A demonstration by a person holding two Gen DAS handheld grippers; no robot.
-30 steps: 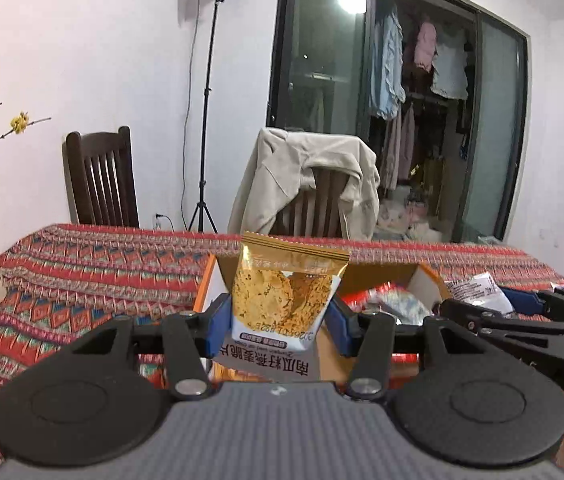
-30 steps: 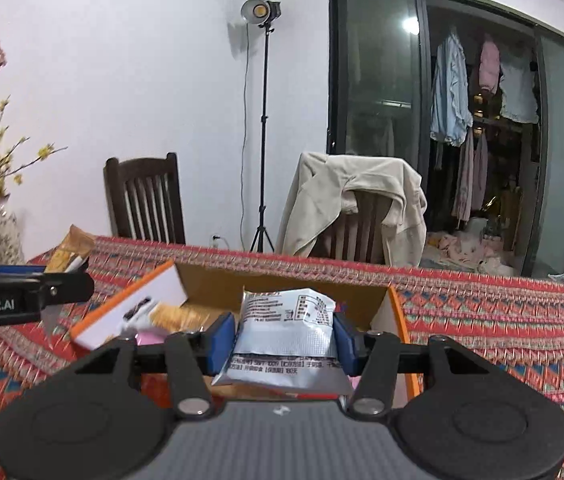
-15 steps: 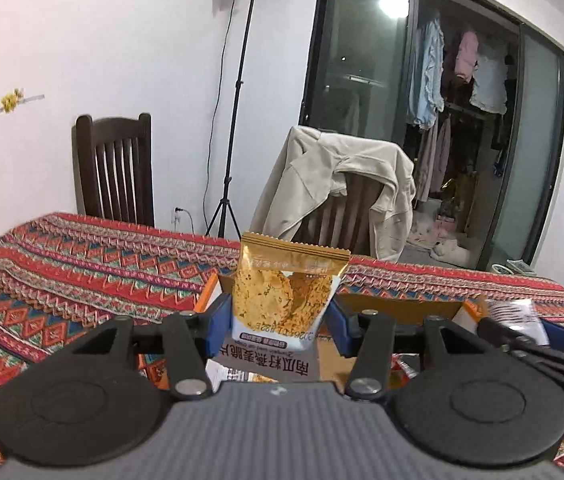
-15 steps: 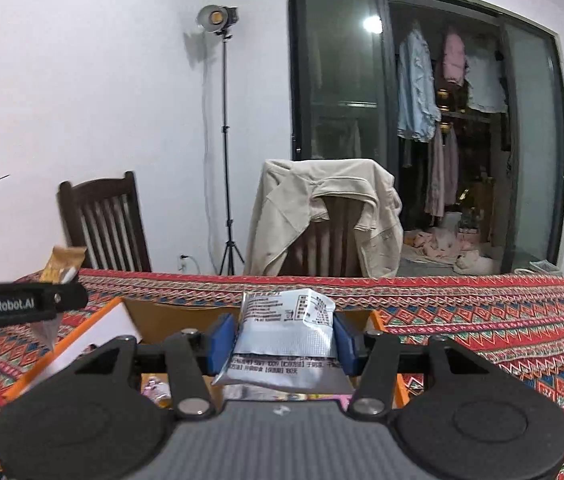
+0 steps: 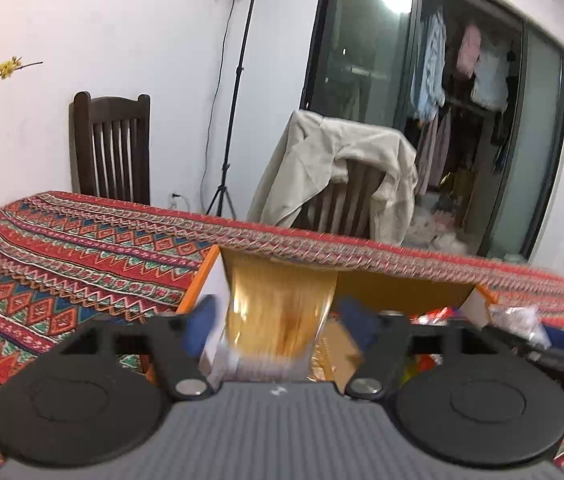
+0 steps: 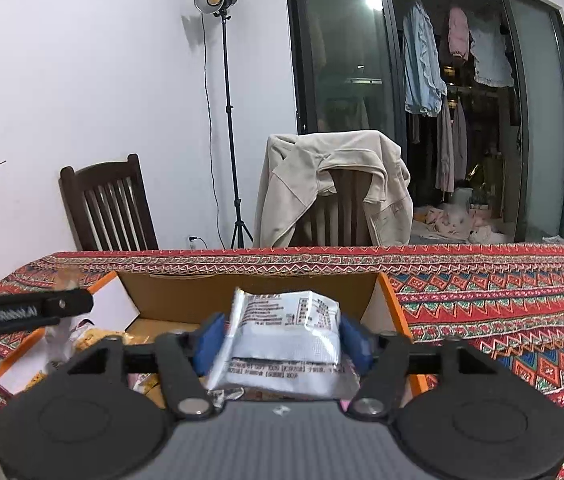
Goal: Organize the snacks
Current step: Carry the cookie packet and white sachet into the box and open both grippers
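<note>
Over the patterned tablecloth [image 6: 502, 300], a cardboard box [image 6: 250, 292]; draped chair [image 6: 334, 196] behind.

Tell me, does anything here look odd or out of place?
The golden snack packet is smeared by motion between the left gripper pads, which stand clear of it; the jaws have just been opening above the cardboard box. The silver packet sits between the right gripper jaws, also just opening. Nothing looks spilled or damaged.
</note>
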